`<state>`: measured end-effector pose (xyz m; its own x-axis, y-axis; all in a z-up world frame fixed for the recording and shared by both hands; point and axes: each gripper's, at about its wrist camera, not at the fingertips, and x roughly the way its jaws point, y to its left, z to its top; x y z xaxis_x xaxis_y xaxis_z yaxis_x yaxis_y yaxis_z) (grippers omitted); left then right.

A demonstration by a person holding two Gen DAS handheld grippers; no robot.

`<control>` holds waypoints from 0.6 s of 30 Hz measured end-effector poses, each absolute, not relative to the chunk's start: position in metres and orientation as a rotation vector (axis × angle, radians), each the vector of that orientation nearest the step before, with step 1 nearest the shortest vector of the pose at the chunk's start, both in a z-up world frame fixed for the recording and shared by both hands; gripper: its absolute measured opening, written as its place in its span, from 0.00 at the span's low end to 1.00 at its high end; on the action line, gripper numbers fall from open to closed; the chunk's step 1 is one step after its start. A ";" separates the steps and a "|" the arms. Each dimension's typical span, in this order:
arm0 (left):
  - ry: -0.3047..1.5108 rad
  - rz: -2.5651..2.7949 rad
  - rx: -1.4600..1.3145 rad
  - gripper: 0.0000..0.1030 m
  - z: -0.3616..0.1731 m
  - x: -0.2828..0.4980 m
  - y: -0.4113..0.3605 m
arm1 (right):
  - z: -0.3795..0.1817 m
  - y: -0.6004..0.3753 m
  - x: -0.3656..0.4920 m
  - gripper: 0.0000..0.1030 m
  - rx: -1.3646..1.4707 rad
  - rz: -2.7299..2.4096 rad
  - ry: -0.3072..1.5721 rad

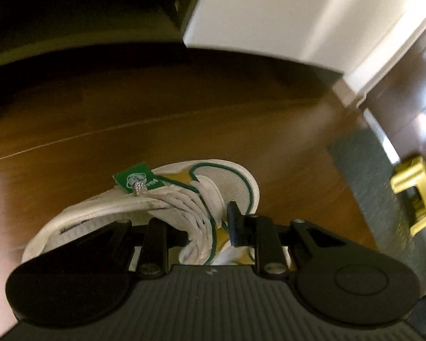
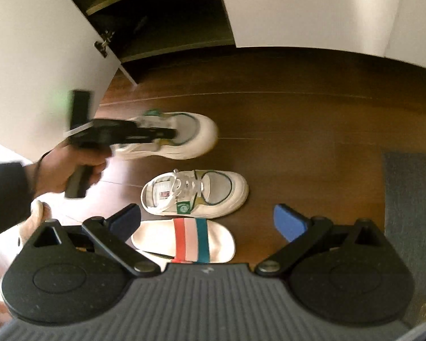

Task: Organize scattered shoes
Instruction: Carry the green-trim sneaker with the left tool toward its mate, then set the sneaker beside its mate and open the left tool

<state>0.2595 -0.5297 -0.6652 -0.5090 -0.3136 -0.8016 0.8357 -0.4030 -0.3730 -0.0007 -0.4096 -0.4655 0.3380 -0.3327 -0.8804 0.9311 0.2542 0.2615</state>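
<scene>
My left gripper [image 1: 197,221] is shut on a white sneaker [image 1: 184,196] with green and yellow trim, holding it by the laces and tongue above the wooden floor. In the right wrist view that same sneaker [image 2: 190,136] hangs blurred from the left gripper [image 2: 156,135], held by a person's hand [image 2: 71,167]. Its matching sneaker [image 2: 196,193] lies on the floor just below it. A white slide sandal [image 2: 184,240] with red, pink and teal stripes lies nearest my right gripper [image 2: 207,221], which hovers open and empty above it.
A white cabinet with an open door [image 2: 42,56] shows dark shelves [image 2: 162,28] at the back. A grey mat [image 2: 411,213] lies on the floor to the right. A yellow object [image 1: 414,193] sits on the mat [image 1: 383,187] in the left wrist view. White cabinet front [image 1: 298,14] stands ahead.
</scene>
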 end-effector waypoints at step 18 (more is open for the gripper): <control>1.058 -1.946 0.905 0.85 -0.712 0.233 -0.545 | -0.483 -0.428 0.007 0.97 1.021 -0.927 0.861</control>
<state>0.2335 -0.5454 -0.7116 -0.4845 -0.2642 -0.8339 0.8436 -0.3933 -0.3655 0.0072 -0.4285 -0.4829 0.3615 -0.2184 -0.9064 0.9200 0.2412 0.3088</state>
